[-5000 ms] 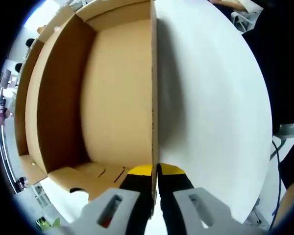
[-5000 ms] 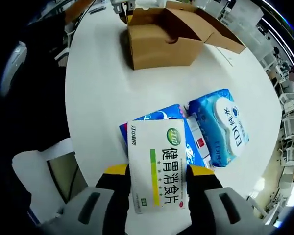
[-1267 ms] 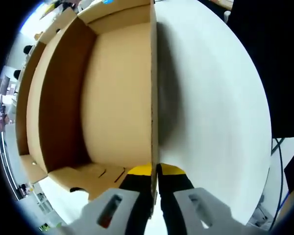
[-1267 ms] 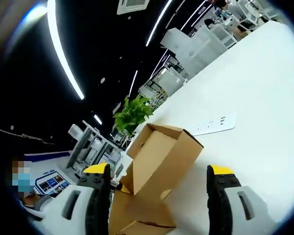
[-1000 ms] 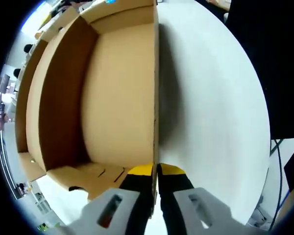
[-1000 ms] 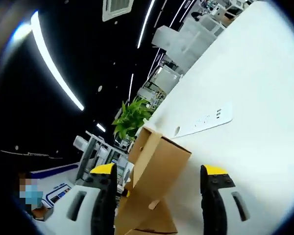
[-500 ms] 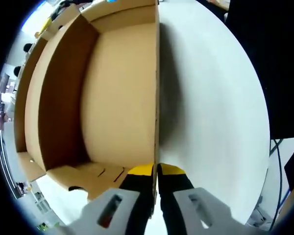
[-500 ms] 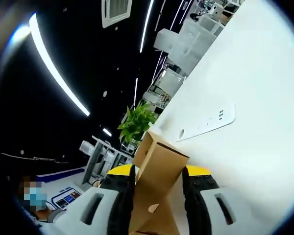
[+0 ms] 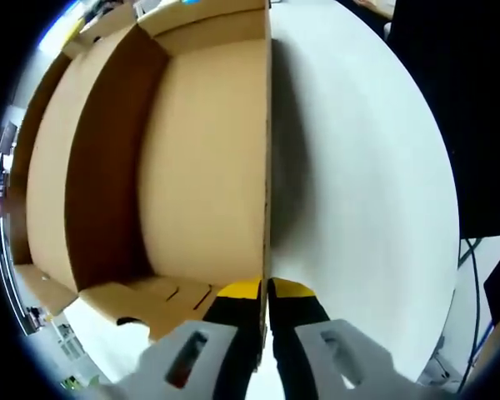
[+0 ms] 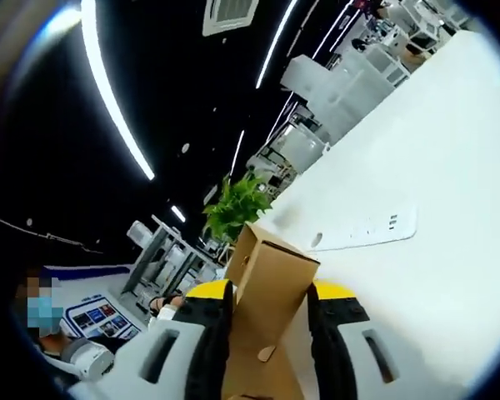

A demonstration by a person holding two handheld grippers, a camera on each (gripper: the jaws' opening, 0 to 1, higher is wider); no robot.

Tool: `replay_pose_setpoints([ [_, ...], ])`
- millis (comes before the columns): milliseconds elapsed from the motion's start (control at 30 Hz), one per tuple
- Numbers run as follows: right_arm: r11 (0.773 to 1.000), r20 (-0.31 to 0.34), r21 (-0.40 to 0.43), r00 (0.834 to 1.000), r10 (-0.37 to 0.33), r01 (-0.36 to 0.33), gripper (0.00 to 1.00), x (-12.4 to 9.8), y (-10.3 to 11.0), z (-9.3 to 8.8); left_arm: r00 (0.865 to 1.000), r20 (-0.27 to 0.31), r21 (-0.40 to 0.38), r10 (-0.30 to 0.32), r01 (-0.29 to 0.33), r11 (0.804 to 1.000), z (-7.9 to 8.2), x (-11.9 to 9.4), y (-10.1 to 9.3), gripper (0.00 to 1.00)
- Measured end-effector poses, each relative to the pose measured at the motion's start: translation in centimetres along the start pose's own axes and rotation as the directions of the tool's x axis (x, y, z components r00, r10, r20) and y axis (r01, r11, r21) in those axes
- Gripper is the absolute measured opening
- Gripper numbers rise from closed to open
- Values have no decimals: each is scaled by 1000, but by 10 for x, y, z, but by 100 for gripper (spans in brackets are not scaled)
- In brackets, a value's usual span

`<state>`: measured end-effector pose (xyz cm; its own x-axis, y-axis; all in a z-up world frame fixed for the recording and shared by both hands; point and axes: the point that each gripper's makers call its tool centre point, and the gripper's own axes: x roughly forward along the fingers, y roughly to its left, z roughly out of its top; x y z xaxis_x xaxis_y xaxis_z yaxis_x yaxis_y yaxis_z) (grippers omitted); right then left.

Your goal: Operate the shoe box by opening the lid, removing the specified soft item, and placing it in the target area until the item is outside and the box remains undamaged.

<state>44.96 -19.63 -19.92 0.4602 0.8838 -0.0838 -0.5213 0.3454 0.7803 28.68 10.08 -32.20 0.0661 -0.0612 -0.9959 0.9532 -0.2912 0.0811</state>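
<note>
The brown cardboard shoe box (image 9: 200, 167) lies open in the left gripper view, and its inside looks bare. My left gripper (image 9: 267, 292) is shut on the thin top edge of the box's side wall, at the bottom of that view. The box's lid (image 9: 42, 175) shows along the left side there. In the right gripper view a cardboard lid flap (image 10: 271, 267) stands up between the yellow-tipped jaws. My right gripper (image 10: 269, 302) is shut on that flap. No soft item is in sight.
The white table (image 9: 367, 208) spreads to the right of the box. A white power strip (image 10: 367, 229) lies on the table (image 10: 433, 167). Behind it are a green plant (image 10: 237, 208), desks and ceiling lights. A person (image 10: 42, 325) sits at far left.
My right gripper, open around the lid flap a second ago, has shut on it. In the left gripper view the lid side at the left has swung slightly; the left gripper keeps its hold.
</note>
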Motion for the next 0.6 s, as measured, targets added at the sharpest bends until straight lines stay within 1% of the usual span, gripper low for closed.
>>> replay_pose_setpoints([
  [100,1000,6,-29,1000,0,0,34,1,13,-4,1000,0,-3,0,0,1000,1,0,-1,2],
  [167,999,10,-54,1000,0,1,34,1,14,0,1000,1,-5,1,-1,1000,2,0,-2,2],
  [267,997,22,-75,1000,9,-7,33,0,12,11,1000,0,-8,2,-2,1000,2,-1,-2,2],
  [367,995,28,-102,1000,13,-10,32,0,21,12,1000,1,-10,3,-3,1000,2,-1,-3,2],
  [467,992,38,-124,999,21,-16,31,-2,25,20,1000,3,-10,4,-4,1000,1,0,-2,2],
  [567,988,38,-153,999,19,-13,30,-2,29,21,1000,2,-12,4,-4,1000,1,0,-1,2],
  [600,987,38,-160,999,17,-11,30,-1,33,17,1000,2,-14,3,-3,1000,0,0,0,2],
])
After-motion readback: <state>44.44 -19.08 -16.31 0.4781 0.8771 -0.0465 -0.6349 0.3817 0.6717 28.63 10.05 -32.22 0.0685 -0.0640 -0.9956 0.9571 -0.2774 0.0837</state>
